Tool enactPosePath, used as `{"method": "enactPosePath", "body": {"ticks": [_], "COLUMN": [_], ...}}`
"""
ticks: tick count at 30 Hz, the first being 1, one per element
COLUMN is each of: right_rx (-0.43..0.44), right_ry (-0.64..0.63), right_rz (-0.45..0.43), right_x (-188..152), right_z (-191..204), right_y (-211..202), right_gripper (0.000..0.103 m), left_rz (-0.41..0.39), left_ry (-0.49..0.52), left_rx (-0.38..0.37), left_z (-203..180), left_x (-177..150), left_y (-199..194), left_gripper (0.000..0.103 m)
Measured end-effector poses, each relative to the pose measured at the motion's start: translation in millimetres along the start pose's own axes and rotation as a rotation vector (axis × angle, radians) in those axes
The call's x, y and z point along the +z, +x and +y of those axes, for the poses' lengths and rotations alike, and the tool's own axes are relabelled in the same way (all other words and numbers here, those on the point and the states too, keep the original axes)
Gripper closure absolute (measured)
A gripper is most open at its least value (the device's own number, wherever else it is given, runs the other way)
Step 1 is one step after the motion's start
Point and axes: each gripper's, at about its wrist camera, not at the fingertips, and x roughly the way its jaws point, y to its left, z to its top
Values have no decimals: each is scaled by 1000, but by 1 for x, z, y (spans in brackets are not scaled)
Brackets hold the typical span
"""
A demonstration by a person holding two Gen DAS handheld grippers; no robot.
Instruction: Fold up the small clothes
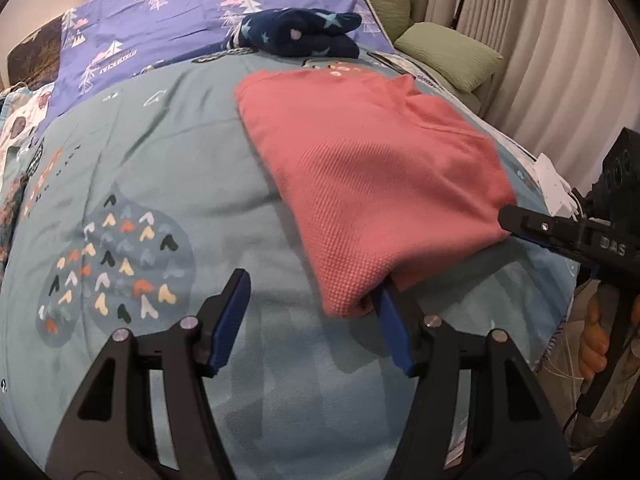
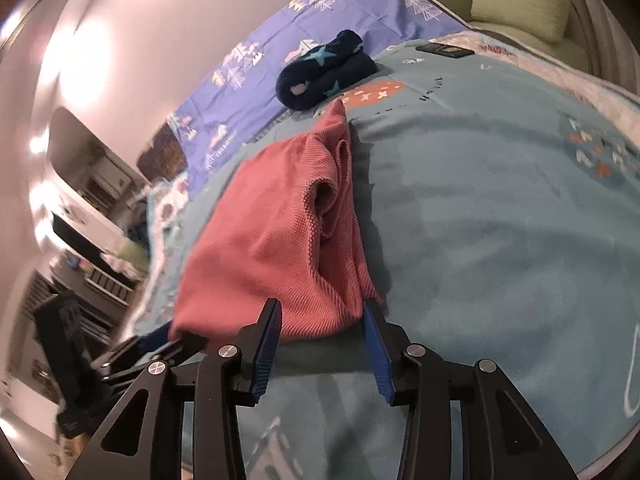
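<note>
The folded pink garment is lying on the teal blanket, near a rolled navy star-print piece. The left gripper is standing spread, with one finger tucked under the garment's corner. The right gripper is also gaping, the garment's hem sitting between its fingers.

Teal blanket, green pillows, curtains

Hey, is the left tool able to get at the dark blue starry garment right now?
Probably yes. The left tool is open and empty, and the dark blue starry garment lies uncovered beyond the pink garment; it would have to pass over that.
</note>
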Motion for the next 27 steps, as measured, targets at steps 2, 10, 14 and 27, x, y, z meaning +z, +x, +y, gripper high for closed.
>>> {"method": "enactPosePath", "body": {"ticks": [2, 10, 14, 27], "right_rx": [18, -3, 16, -97], "right_ry": [33, 140, 143, -140], "right_rz": [-20, 34, 26, -3], "right_x": [3, 2, 3, 38], "right_z": [-4, -40, -44, 21], "right_y": [-3, -1, -10, 29], "right_gripper": [99, 97, 90, 90], "left_rz": [-3, 29, 16, 18], "left_ry": [3, -49, -72, -114], "left_rx": [9, 26, 24, 65], "left_z": [-2, 9, 14, 19], "left_x": [-1, -9, -13, -14], "left_y": [2, 10, 5, 5], "left_gripper": [40, 38, 38, 39]}}
